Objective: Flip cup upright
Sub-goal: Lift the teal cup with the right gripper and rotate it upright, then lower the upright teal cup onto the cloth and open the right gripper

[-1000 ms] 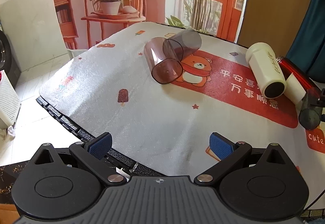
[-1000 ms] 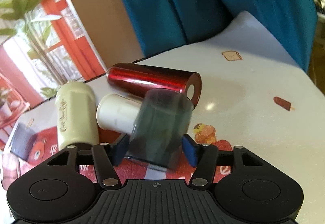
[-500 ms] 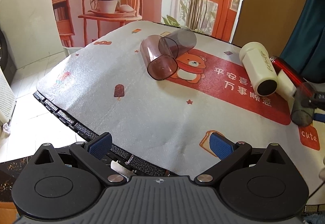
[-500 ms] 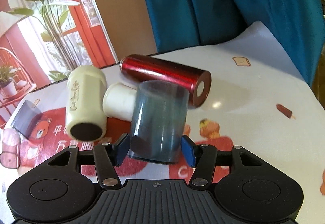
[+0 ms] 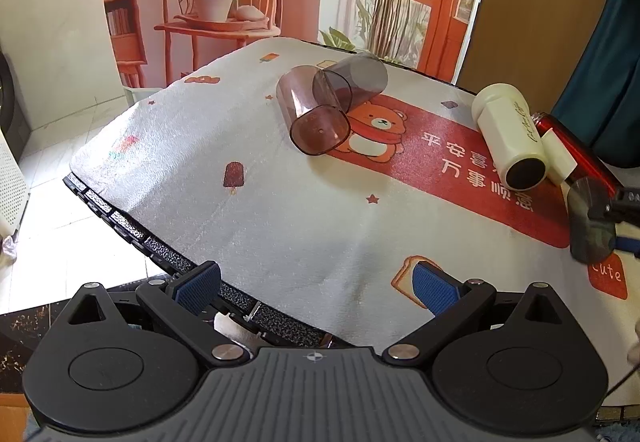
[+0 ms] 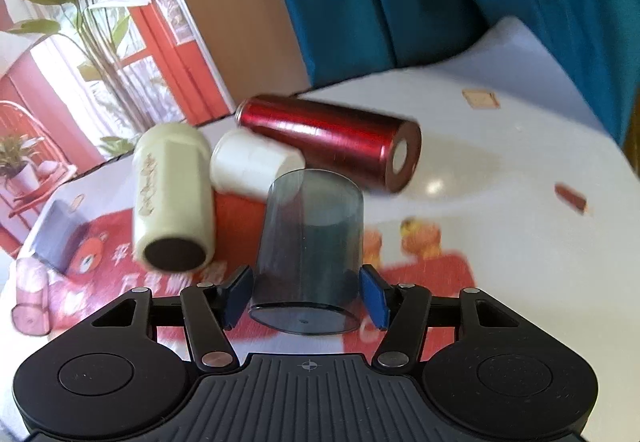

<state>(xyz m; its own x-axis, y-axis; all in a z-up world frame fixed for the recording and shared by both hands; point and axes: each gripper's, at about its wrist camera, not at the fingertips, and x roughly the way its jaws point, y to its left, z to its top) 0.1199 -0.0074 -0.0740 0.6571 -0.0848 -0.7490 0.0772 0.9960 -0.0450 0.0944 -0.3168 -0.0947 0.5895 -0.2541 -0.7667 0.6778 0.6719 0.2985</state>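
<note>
Right claw point(image 6: 306, 296) pinched a smoky grey translucent plastic cup point(image 6: 310, 250) at lower centre, its closed base toward the camera, long axis pointing away, above the patterned worktop point(image 6: 500, 242). Left claw point(image 5: 316, 286), spread and holding nothing, sat well apart; its view alone showed the cup at the far right edge point(image 5: 588, 226), clear of the cloth.

The smoky grey cup point(image 6: 310, 242) is clear, smooth plastic. The red tumbler point(image 6: 332, 141) has a glossy metallic finish. The cream bottle point(image 6: 172, 193) looks matt. The printed table mat point(image 5: 280, 209) is soft, finely textured.
</note>
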